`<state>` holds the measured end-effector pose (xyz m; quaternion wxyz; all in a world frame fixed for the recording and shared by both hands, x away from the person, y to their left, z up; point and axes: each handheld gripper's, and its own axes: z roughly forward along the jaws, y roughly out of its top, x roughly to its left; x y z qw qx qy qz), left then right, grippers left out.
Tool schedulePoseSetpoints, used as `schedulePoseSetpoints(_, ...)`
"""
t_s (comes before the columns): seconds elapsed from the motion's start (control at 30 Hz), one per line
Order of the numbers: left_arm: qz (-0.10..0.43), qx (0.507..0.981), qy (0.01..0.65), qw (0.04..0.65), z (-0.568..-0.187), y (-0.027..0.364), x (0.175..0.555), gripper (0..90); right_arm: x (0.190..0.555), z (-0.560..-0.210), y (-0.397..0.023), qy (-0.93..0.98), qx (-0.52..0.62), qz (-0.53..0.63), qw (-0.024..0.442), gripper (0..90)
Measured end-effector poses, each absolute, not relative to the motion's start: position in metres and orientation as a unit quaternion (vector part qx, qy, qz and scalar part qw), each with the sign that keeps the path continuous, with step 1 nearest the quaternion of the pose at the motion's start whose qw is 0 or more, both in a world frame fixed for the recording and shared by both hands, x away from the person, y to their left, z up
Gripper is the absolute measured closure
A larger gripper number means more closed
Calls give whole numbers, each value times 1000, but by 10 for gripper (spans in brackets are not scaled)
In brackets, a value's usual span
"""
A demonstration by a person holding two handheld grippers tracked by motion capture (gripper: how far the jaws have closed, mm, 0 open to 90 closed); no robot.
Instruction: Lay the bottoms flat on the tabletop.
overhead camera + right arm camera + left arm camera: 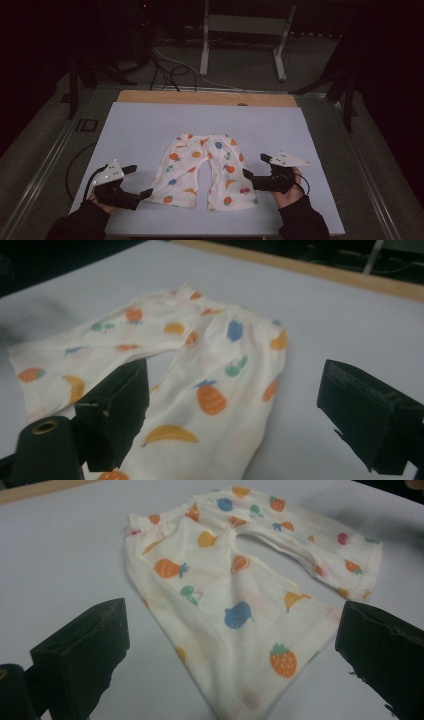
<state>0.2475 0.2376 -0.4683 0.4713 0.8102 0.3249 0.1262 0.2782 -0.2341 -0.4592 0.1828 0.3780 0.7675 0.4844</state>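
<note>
The left claw (141, 181) and right claw (253, 166), both spread and empty, flanked the fruit-print shorts (202, 169) lying flat on the bench (130, 125), legs pointing toward me; I judged each claw nearest its own leg hem.

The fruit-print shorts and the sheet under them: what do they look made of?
Shorts: soft knit fabric, likely cotton jersey, matte; it lies limp with small wrinkles and stitched hems. Sheet: smooth, pale, matte, possibly paper or plastic board; flat, with no weave showing. Beyond its far edge, a wood-coloured tabletop.
</note>
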Motion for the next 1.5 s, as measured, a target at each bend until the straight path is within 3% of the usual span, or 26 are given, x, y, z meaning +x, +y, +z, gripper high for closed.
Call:
schedulePoseSetpoints(0.17, 125, 812, 318, 473, -460, 233, 258, 20, 287, -452, -243, 759, 380, 490, 199, 150)
schedulePoseSetpoints(0.43, 118, 810, 328, 471, -457, 226, 281, 19, 306, -451, -243, 769, 383, 484, 168, 156)
schedulePoseSetpoints(0.53, 118, 812, 330, 467, -456, 223, 290, 19, 316, -455, -242, 770, 382, 492, 136, 156)
schedulePoseSetpoints(1.0, 123, 816, 358, 436, -462, 200, 336, 19, 357, -460, -220, 788, 382, 460, 148, 120)
schedulePoseSetpoints(1.1, 121, 819, 366, 424, -465, 196, 346, 20, 368, -461, -217, 786, 391, 462, 125, 123)
schedulePoseSetpoints(1.3, 122, 815, 387, 413, -472, 190, 363, 35, 385, -466, -207, 780, 413, 455, 121, 98)
schedulePoseSetpoints(1.5, 112, 813, 409, 399, -476, 182, 380, 34, 396, -470, -199, 782, 421, 441, 131, 176)
